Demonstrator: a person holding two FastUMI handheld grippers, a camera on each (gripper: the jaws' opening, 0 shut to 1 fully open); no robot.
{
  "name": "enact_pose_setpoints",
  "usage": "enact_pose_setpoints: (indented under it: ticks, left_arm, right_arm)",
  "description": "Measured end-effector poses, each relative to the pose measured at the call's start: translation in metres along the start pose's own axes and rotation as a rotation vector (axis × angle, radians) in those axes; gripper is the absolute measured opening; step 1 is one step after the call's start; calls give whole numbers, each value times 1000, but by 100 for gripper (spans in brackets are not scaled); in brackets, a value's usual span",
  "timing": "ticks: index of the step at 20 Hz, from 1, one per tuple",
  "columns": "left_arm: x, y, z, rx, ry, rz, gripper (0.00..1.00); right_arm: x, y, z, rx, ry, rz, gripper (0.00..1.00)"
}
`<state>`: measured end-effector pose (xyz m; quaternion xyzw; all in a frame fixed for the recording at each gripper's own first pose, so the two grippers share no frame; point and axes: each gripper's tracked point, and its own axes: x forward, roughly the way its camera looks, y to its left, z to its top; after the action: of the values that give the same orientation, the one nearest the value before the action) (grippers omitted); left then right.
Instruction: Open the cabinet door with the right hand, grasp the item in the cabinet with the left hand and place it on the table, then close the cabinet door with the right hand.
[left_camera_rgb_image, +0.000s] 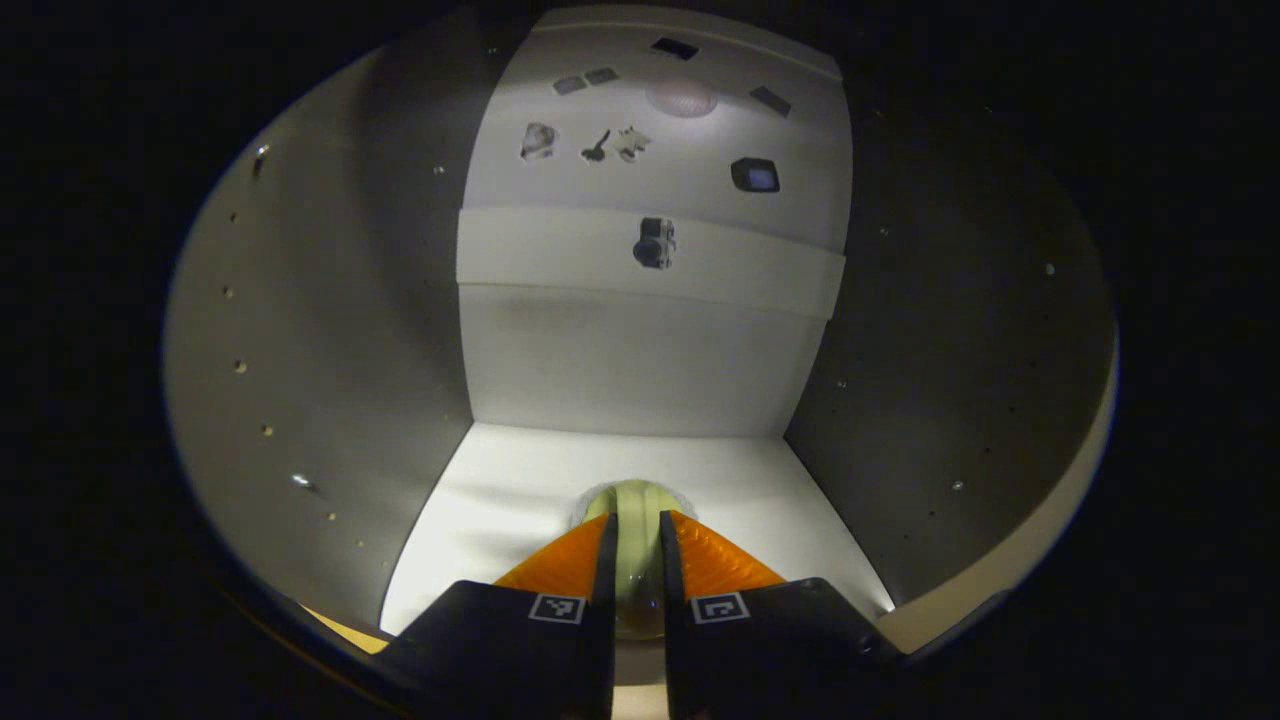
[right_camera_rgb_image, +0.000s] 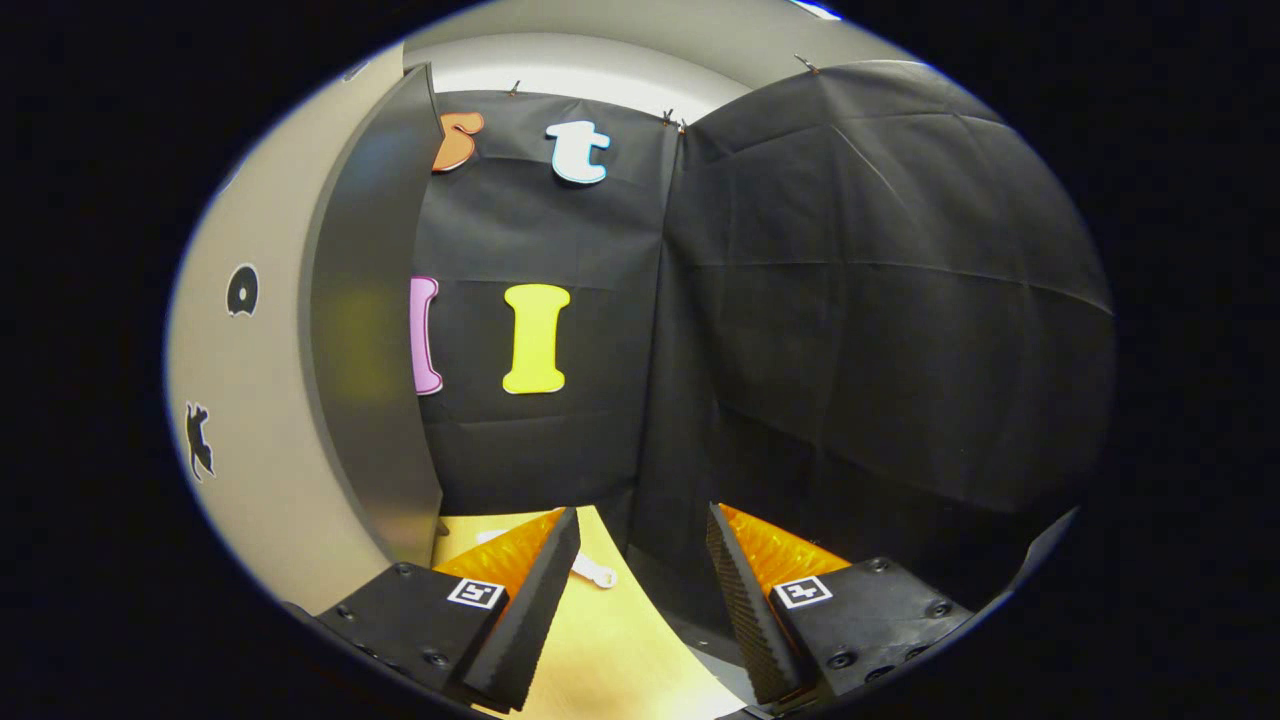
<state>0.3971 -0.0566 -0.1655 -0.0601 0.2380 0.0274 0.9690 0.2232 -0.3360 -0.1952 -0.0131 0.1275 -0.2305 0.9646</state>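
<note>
Left claw (left_camera_rgb_image: 634, 560) is seen reaching inside the cabinet (left_camera_rgb_image: 330, 380), fingers drawn narrow with a pale green item (left_camera_rgb_image: 634, 520) clamped between them; both fingers are pressed against its sides. The item is a small, rounded, pale thing, its exact kind cannot be told. It is seen low at the front of the cabinet floor (left_camera_rgb_image: 500, 490); whether it is touching the floor or lifted cannot be told. The cabinet's back wall (left_camera_rgb_image: 640, 350) is lit, the side walls are dim with rows of small holes. A shelf edge (left_camera_rgb_image: 650, 265) is crossed above, and small dark stickers (left_camera_rgb_image: 655, 243) are seen on it and on the panel higher up.

Right claw (right_camera_rgb_image: 640, 590) is held wide apart, nothing between the fingers. It is aimed at the black cloth wall (right_camera_rgb_image: 860, 320). The open cabinet door (right_camera_rgb_image: 365, 330) is seen at the left of the right gripper view, edge-on and apart from the claw. The cabinet's outer side, with dark stickers (right_camera_rgb_image: 241, 290), lies beside the door. The yellow bench (right_camera_rgb_image: 610, 640) is seen below the claw, with a small white thing (right_camera_rgb_image: 595, 572) lying on it near the left finger.
</note>
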Motion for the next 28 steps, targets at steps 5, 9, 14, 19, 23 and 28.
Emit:
enact_pose_setpoints:
  ticks: [5, 9, 14, 19, 23, 28]
  left_arm:
    - [-63, -8, 1, -30, -54, -38, 25]
    - [-114, -8, -8, -55, -83, -41, 24]
    - [-175, -9, -40, -38, -71, -60, 24]
    - [-226, -8, -91, -35, -36, -82, 24]
    - [-249, -16, -137, -39, -2, -99, 24]
    - [-263, -29, -203, 15, 23, -86, 24]
  right_arm:
    - [10, 22, 0, -33, -9, 67, 83]
    - [2, 41, -8, -34, 15, 126, 82]
    - [-47, 50, -1, -16, -22, 155, 82]
    - [-114, 51, -4, 14, -31, 164, 82]
    - [-169, 40, -1, 21, -61, 143, 83]
    - [-224, 20, -9, 37, -82, 113, 83]
